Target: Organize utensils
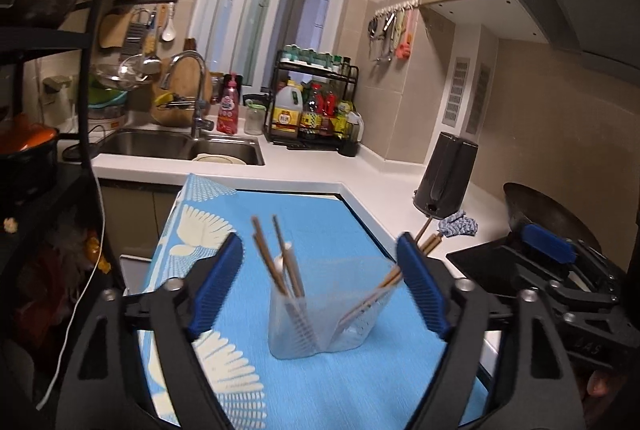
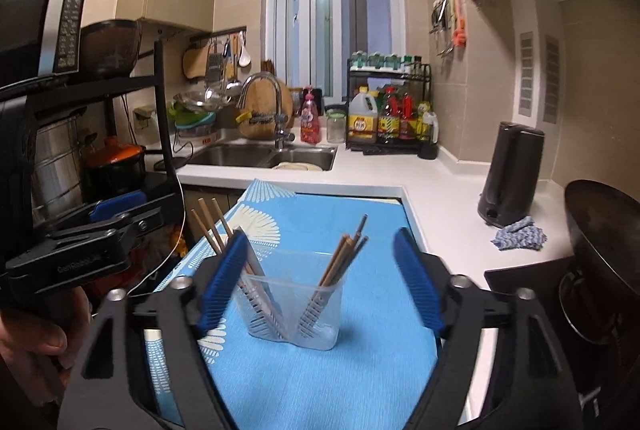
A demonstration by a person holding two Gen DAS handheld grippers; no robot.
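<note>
Clear plastic two-compartment utensil holder (image 2: 294, 304) standing upright on blue cloth with white fan pattern (image 2: 360, 370), cloth laid over the bench, holder roughly mid-cloth and well in from every cloth edge. Brown wooden chopsticks (image 2: 344, 258) leaning outward in the right compartment; second bundle of brown chopsticks with a pale utensil (image 1: 280, 262) leaning in the left compartment, so sorting by compartment judged already largely done. Outward lean follows from the splayed, V-like compartment walls. Left tongs (image 1: 320, 282) released, blue ribbed pads spread wide either side of the holder, nothing between them, no contact visible. Right tongs (image 2: 320, 278) likewise released and empty, pads straddling the holder from a little back; left pad overlaps the left bundle in that view, touching or merely in front not determinable. Both pairs held level and facing the holder, probably for a check or a steadying grip. Free cloth in front of and beside the holder gives room to approach. Near hazards: cloth's left edge drops off beside a black rack (image 2: 160, 110); white bench surface (image 2: 440, 198) to the right carries a dark grey kettle (image 2: 512, 174), a blue-white rag (image 2: 520, 232) and a black wok (image 2: 604, 230). Stainless sink (image 2: 260, 154) well behind. Protruding stick tips the likeliest snag on any sideways sweep
</note>
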